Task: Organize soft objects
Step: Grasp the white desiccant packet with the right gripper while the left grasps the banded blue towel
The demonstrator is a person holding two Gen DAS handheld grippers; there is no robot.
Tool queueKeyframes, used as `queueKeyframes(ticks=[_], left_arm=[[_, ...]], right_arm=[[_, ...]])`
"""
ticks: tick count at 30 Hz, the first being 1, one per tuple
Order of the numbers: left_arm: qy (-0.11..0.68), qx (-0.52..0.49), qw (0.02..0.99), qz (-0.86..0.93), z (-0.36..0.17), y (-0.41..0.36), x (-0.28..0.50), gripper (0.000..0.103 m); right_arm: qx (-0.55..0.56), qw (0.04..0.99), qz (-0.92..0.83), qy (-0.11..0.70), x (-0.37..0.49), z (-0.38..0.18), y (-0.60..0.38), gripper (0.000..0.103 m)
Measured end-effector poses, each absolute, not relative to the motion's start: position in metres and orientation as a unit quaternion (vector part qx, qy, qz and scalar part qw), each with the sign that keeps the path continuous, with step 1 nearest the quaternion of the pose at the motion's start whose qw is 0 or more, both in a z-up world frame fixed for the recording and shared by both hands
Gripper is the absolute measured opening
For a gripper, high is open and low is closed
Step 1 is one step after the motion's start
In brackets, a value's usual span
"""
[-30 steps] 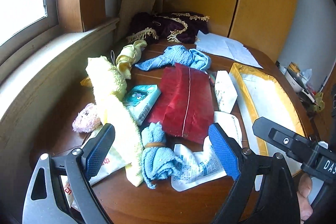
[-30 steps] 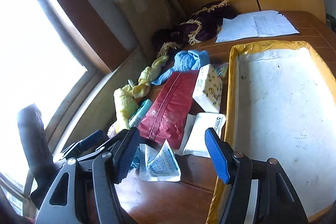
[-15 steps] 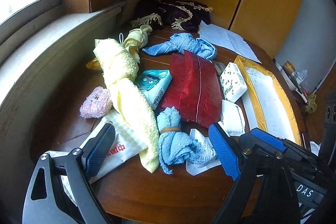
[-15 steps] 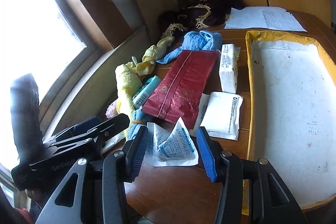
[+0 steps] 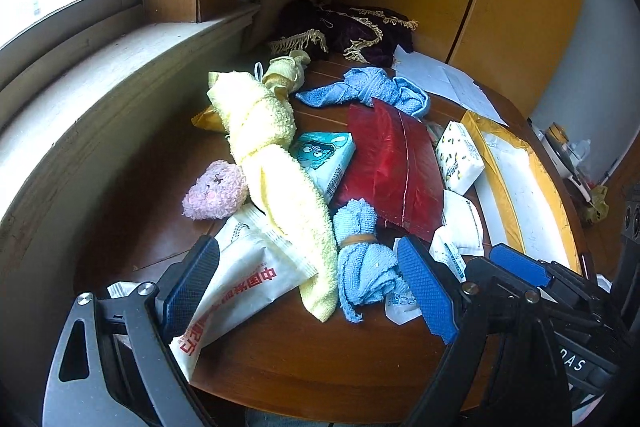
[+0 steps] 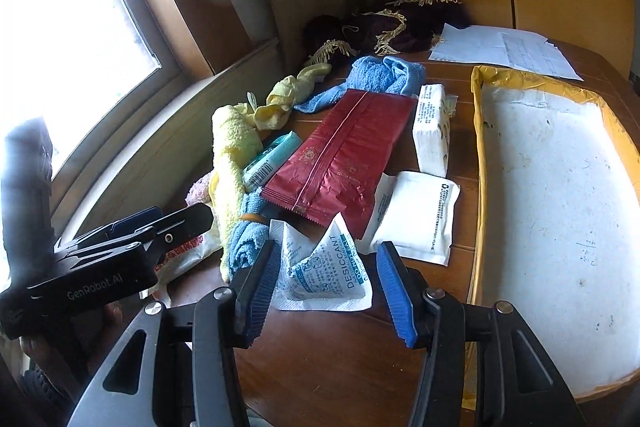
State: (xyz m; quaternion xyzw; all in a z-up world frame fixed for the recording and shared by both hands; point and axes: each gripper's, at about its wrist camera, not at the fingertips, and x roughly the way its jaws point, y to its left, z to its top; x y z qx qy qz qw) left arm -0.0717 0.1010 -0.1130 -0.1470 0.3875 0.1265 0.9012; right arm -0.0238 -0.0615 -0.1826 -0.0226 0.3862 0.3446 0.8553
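Two grippers hover at the desk's (image 6: 340, 367) near edge, jaws apart: the right gripper (image 6: 326, 285) straddles the desiccant packet (image 6: 326, 267) without clamping it; the left gripper (image 5: 308, 291) gapes over the banded blue cloth (image 5: 360, 263).

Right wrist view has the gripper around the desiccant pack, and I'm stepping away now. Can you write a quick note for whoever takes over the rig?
Right gripper: open, its fingers either side of the desiccant packet, not clamped.
Left gripper: open, empty, hovering over the near edge of the table.
Soft things lie in a heap on the window side: yellow towel, banded blue cloth, pink plush, second blue towel, with the red pouch and tissue packs among them.
The yellow-rimmed tray holds nothing.
Done: nothing sorted that I can see.
Left: the whole pile.
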Motion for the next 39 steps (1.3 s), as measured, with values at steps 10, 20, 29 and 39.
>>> queueKeyframes(ticks=[10, 20, 29, 39], left_arm=[[0.391, -0.167, 0.899, 0.106, -0.117, 0.107, -0.08, 0.088], [0.39, -0.121, 0.903, 0.136, -0.118, 0.088, -0.078, 0.086], [0.393, -0.121, 0.901, 0.137, -0.122, 0.086, -0.075, 0.086], [0.384, -0.149, 0.906, 0.097, -0.121, 0.07, -0.062, 0.073]], right_arm=[[-0.053, 0.85, 0.347, 0.392, -0.026, -0.193, -0.045, 0.059], [-0.091, 0.859, 0.32, 0.39, -0.025, -0.203, -0.04, 0.059], [-0.105, 0.855, 0.314, 0.4, -0.025, -0.208, -0.042, 0.048], [-0.037, 0.879, 0.31, 0.359, -0.025, -0.177, -0.083, 0.043]])
